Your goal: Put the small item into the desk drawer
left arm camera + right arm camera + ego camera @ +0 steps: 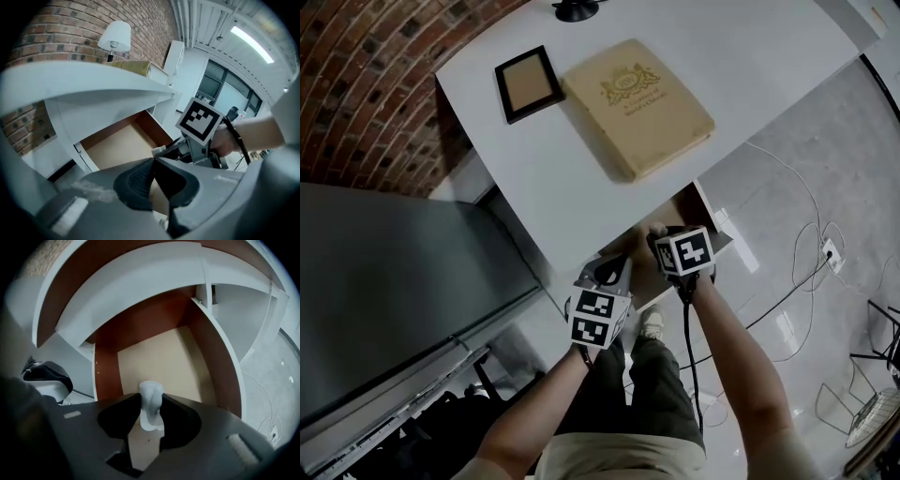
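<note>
1. The right gripper (151, 398) is clamped on the small white item (151, 405), which stands upright between its jaw tips.
2. The small white item is held over the bare floor of the open drawer (161, 355) and is not resting on it.
3. In the head view the drawer (701, 208) is pulled out from under the near edge of the white tabletop (741, 56), with the right gripper (670, 246) over it.
4. The left gripper (153, 161) has its jaws together with nothing between them. It sits just beside the drawer, to the right gripper's left.
5. On the tabletop a beige book (636, 105) lies just beside a dark picture frame (529, 83). A lamp base (576, 9) stands at the far edge.
</note>
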A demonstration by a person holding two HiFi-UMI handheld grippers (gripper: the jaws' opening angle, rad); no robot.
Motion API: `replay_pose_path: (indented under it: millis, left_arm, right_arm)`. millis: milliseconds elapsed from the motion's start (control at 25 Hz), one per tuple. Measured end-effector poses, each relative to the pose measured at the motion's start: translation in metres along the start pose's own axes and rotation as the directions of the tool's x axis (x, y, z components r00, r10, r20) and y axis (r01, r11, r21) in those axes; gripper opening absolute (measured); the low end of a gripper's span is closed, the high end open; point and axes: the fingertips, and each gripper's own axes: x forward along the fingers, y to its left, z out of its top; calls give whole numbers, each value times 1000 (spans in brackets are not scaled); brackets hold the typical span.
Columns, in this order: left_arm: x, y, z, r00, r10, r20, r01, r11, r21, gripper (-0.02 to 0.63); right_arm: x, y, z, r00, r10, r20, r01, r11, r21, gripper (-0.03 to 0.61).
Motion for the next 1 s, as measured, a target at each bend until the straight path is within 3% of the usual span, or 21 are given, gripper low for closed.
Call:
replay_pose_path:
  millis: [280,440,720,1000]
  left_arm:
    - [6,14,-12,1000,16,2,-16,999,-40,3]
    - [4,19,-17,1000,17,2,-17,998,-52,3]
    - [-17,10,-10,1000,-4,6,4,1000,-29,3]
    - [-64,-6,14,999,-21,25,22,1000,-16,3]
  right_arm:
    - [29,0,-14,996,-10,-89,3,997,-74,138]
    - [33,-1,-25,994,-3,-107,-3,998,-56,181]
    - [0,11,-16,1000,0,-10,-1,998,-61,137]
    - [-88,43,9,990,14,140,-7,999,-47,83]
